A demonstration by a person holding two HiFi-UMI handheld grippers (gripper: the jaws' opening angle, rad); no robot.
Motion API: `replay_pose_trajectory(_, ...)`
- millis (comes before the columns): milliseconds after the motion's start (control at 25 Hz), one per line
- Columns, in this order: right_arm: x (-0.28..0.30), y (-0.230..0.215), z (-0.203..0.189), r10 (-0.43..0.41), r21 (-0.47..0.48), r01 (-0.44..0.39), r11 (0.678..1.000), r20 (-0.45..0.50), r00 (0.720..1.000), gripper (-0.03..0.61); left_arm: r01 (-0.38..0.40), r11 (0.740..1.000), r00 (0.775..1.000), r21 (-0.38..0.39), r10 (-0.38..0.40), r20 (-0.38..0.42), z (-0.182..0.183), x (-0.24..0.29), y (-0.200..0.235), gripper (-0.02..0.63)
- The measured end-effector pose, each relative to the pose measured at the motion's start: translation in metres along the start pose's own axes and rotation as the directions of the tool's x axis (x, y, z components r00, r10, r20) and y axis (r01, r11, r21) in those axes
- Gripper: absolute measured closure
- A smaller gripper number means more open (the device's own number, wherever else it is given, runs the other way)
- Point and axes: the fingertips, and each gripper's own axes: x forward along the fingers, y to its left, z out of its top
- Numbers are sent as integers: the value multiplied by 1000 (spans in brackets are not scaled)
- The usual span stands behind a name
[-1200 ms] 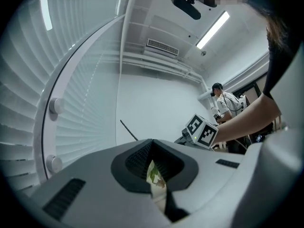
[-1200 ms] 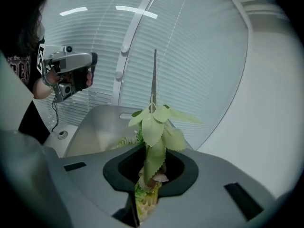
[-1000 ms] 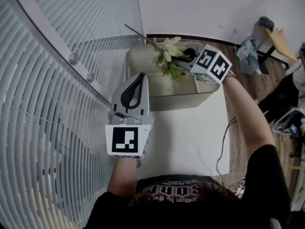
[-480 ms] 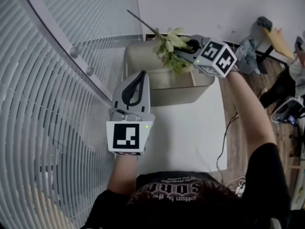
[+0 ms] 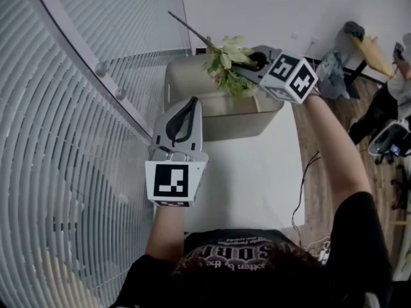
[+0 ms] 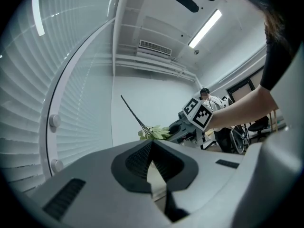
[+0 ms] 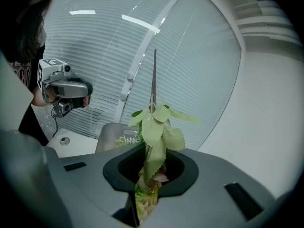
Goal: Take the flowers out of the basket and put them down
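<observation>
One flower sprig (image 5: 225,59), pinched in the right gripper (image 5: 247,69), hangs above the basket (image 5: 237,124) at upper centre; it likely needs setting down next. The left gripper (image 5: 185,108) is closed and empty.

Surroundings of the work area, head view.
White tabletop (image 5: 257,178) beside slatted blinds (image 5: 58,120) crossed by a curved rail (image 5: 104,83) bearing round knobs (image 5: 100,70); wooden floor (image 5: 324,191) at right, black cable (image 5: 300,194) along the table's edge, tan-topped desk (image 5: 371,49) beyond.
</observation>
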Motion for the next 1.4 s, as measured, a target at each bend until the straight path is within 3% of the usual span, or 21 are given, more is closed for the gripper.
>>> replay_pose_trajectory(800, -23, -3, -4, -26, -9, 26, 1000, -42, 999, 506, 47, 997, 999, -68, -45, 23, -8, 7, 0, 612)
replay_pose_trajectory(1400, -151, 25, -34, -104, -6, 103, 995, -66, 992, 506, 119, 992, 991, -42, -116, 71, 36, -8, -95, 612)
